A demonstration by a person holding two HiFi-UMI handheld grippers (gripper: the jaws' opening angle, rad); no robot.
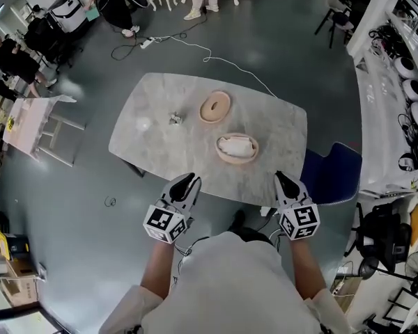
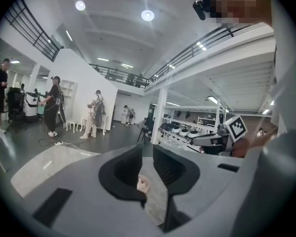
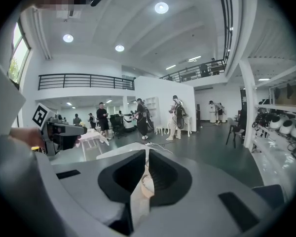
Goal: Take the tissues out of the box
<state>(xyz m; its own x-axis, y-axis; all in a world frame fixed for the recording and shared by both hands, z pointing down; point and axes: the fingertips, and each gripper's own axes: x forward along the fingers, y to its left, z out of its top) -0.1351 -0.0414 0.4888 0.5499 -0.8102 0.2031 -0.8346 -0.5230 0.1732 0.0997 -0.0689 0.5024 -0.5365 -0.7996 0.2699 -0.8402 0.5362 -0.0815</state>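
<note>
A round wooden tissue box (image 1: 237,149) stands open on the marble table (image 1: 160,145), with white tissues (image 1: 235,145) in it. Its round lid (image 1: 214,107) lies just behind it. My left gripper (image 1: 185,184) hovers over the table's near edge, its jaws a little apart and empty. My right gripper (image 1: 285,182) hangs at the near right edge, shut and empty. Along the left gripper (image 2: 147,153) a bit of the wooden box (image 2: 143,184) shows through the gap. The right gripper (image 3: 147,155) also points toward the box (image 3: 147,185).
A small white object (image 1: 143,124) and a small metallic item (image 1: 174,119) lie on the table's left half. A blue chair (image 1: 332,175) stands at the right corner. A white cable (image 1: 223,61) runs over the floor behind the table. People stand far off.
</note>
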